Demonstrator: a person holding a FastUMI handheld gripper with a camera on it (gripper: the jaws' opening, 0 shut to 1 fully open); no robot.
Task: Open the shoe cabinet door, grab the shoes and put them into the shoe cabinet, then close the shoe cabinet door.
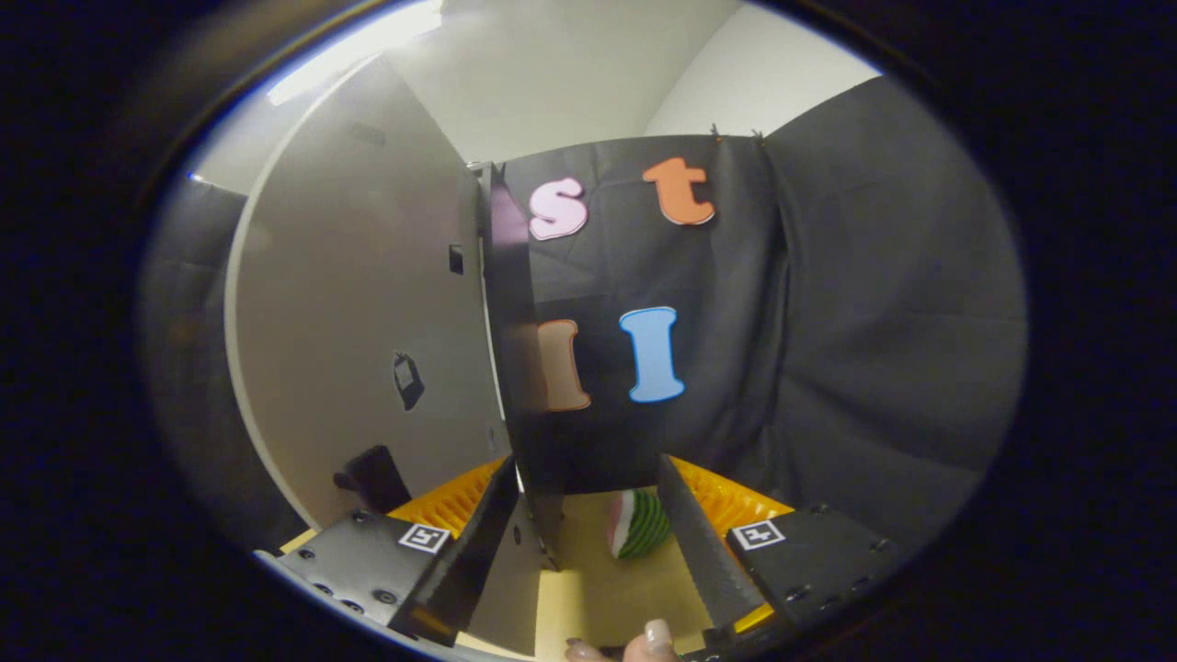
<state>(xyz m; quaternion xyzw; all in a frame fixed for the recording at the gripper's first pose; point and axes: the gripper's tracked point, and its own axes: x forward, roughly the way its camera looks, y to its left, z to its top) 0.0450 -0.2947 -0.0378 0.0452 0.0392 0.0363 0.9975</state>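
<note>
You are on the door step: your gripper stands wide open, holding nothing, with the edge of the shoe cabinet door between its fingers, nearer the left one. A striped shoe lies just ahead. The next move probably calls for swinging the door, though I cannot tell which way.

Tongs with square tag markers, screws, ribbed orange side pieces.
</note>
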